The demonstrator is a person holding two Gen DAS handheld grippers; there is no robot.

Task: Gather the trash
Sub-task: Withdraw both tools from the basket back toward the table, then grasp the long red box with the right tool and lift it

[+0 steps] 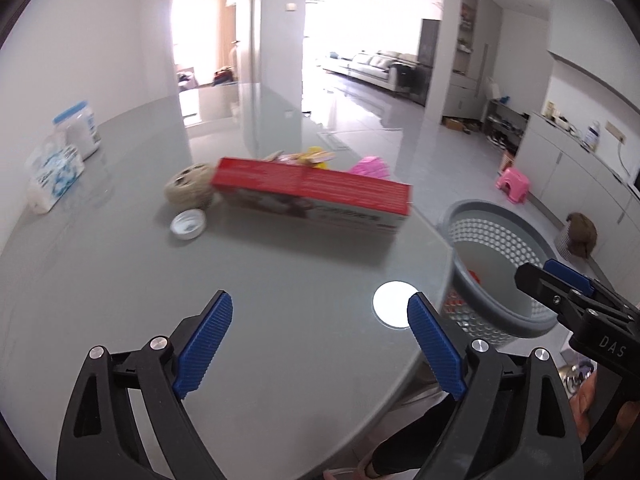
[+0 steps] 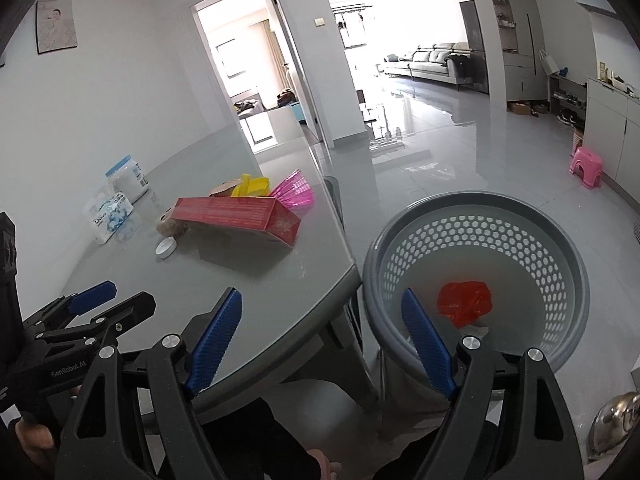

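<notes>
- Table [image 1: 120, 280]: glossy grey top with a rounded edge; the landmark for everything below.
- Left gripper [image 1: 320, 312]: black frame, ribbed blue pads; jaws wide apart with nothing between them, above the table's near edge.
- Right gripper [image 2: 322, 308]: same build; jaws spread and empty, straddling the table edge and the basket rim.
- Basket [image 2: 560, 248]: round grey plastic with perforated walls, on the floor just beside the table's edge.
- Red bag [image 2: 464, 302]: crumpled thin plastic, at the basket's bottom.
- Red box [image 1: 312, 188]: long cardboard carton, lying mid-table.
- Cap [image 1: 188, 224]: small white round lid, on the table beside the box's end.
- Twine ball [image 1: 188, 184]: beige and rough, touching the box's end.
- Pink fan [image 2: 294, 192]: translucent, ribbed plastic, behind the box.
- Yellow item [image 2: 250, 186]: glossy plastic, beside the fan; its shape is unclear.
- Tissue pack [image 2: 108, 216]: soft white-and-blue wrap, near the table's wall side.
- Jar [image 2: 126, 178]: white with a blue lid, just behind the pack.
</notes>
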